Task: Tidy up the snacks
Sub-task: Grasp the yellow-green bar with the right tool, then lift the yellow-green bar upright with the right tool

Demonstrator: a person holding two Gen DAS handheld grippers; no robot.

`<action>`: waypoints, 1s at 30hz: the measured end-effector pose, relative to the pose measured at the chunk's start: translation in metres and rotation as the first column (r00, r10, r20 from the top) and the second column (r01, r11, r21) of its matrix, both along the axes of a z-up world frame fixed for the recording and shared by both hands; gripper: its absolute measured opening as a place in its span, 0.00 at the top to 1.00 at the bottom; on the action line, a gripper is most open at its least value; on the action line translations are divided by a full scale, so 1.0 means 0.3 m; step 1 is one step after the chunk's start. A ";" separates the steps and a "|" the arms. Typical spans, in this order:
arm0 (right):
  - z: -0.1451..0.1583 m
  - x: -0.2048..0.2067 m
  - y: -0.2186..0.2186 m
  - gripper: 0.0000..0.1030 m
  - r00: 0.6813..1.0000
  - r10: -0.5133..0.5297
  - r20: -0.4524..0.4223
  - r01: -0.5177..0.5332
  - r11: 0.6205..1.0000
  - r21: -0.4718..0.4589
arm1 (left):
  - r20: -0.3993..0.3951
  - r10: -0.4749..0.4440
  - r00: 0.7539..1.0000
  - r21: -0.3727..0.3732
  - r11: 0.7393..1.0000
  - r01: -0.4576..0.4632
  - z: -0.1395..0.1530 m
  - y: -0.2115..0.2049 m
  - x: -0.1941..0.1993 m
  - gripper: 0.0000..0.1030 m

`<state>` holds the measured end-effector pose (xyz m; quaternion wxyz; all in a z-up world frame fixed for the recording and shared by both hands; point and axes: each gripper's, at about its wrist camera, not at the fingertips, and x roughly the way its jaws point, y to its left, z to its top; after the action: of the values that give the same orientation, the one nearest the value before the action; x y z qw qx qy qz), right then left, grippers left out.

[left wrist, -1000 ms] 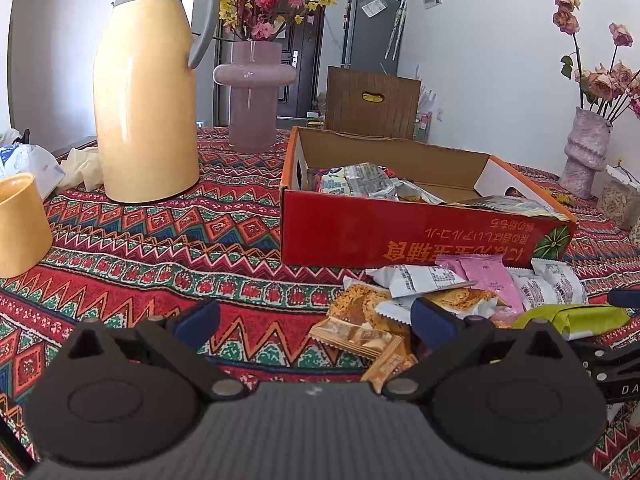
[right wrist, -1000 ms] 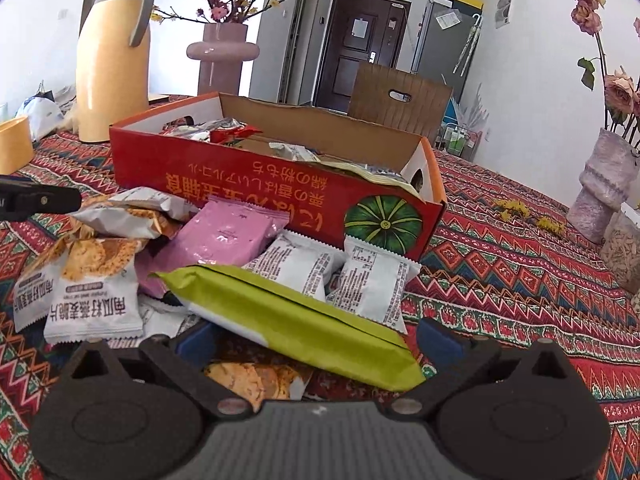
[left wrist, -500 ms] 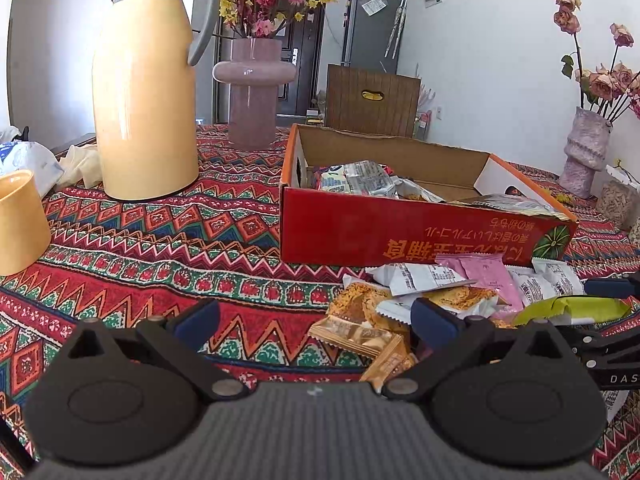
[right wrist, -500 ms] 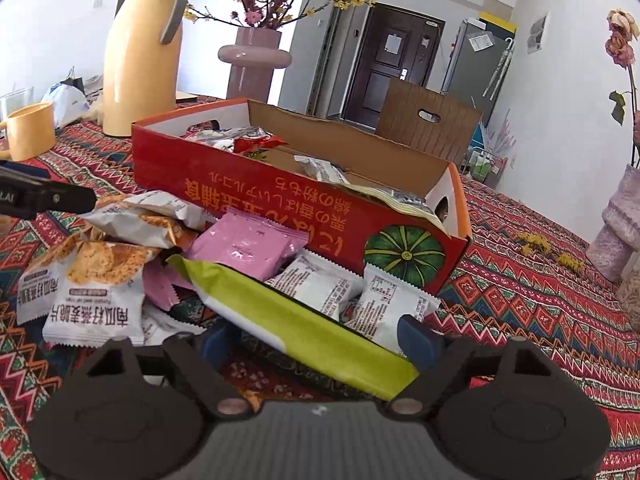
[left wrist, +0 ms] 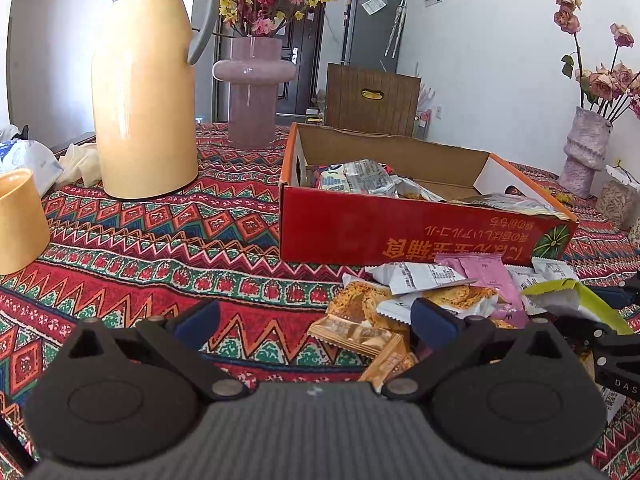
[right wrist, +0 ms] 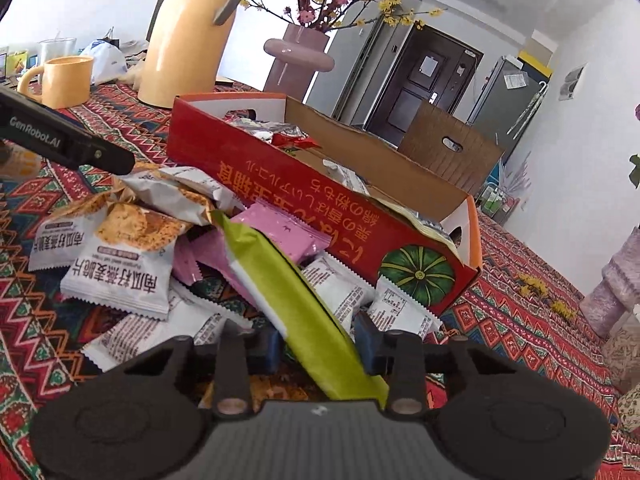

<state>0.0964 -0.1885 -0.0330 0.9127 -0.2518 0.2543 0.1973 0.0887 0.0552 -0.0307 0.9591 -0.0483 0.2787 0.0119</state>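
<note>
A red cardboard box (left wrist: 400, 236) (right wrist: 280, 184) stands open on the patterned tablecloth and holds several snack packets. Loose packets (right wrist: 120, 248) (left wrist: 400, 300) lie heaped in front of it: white, pink and biscuit-printed ones. My right gripper (right wrist: 320, 344) is closing, with a long green packet (right wrist: 296, 292) (left wrist: 560, 294) pinched between its blue pads. The packet slants up out of the heap. My left gripper (left wrist: 316, 316) is open over bare cloth left of the heap, nothing between its fingers. One of its fingers (right wrist: 68, 144) shows in the right wrist view.
A tall yellow thermos jug (left wrist: 144, 100) and a pink vase (left wrist: 252, 92) with blossoms stand behind on the left. A yellow mug (left wrist: 20, 220) sits at the left edge. A grey vase (left wrist: 584, 152) of dried roses is far right. A wooden chair back (left wrist: 372, 100) rises behind the box.
The right jaws came in from wide apart onto the green packet. The gripper rolled and the packet's far end lifted off the heap. The left gripper stayed put.
</note>
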 end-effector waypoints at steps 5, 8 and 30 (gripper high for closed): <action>0.033 -0.032 -0.015 0.74 0.998 -0.012 0.063 0.011 1.000 0.022 | -0.001 0.001 1.000 -0.001 1.000 -0.001 -0.001 0.001 0.001 0.00; 0.061 -0.044 -0.042 0.77 0.996 -0.043 0.083 0.038 0.997 0.062 | -0.001 0.002 1.000 -0.001 1.000 -0.002 -0.002 0.000 0.001 0.00; 0.069 -0.065 -0.363 0.80 0.926 -0.376 -0.041 0.347 0.802 0.487 | -0.011 0.016 1.000 -0.006 1.000 -0.017 0.000 0.008 0.004 0.00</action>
<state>0.0769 -0.2975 -0.0122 0.9739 0.0328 0.2137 0.0697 0.0897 0.0575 -0.0307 0.9572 -0.0537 0.2838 0.0192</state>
